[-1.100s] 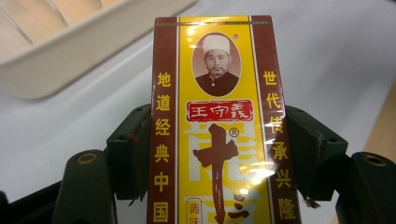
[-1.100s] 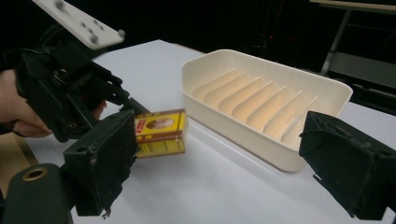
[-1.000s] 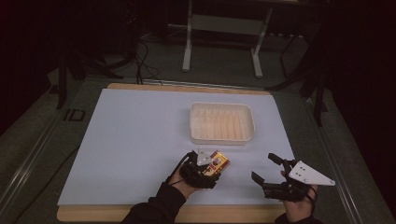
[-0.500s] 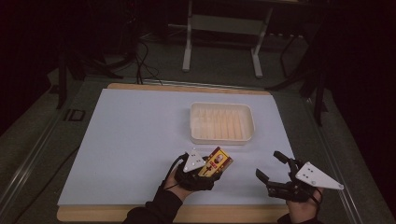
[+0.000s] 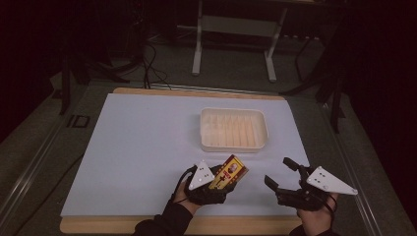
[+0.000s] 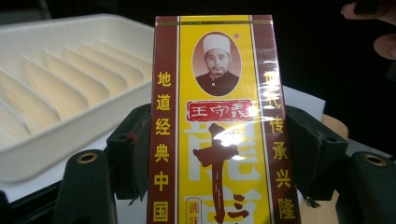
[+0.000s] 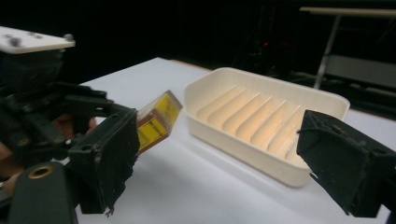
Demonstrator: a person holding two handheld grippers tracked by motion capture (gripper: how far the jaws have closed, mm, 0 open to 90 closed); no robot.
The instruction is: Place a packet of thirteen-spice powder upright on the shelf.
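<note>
Since a second ago the right gripper (image 5: 282,173) has drawn a little to the right along the near edge, and the left gripper (image 5: 223,178) has tipped its box toward the tray. The left gripper is clenched on the yellow and maroon box (image 5: 229,172), its pads pressing both long sides in the left gripper view. To its right the other gripper's jaws stand spread, holding nothing. Just beyond the box sits the ribbed white tray (image 5: 233,129) on the white table sheet (image 5: 137,142).
</note>
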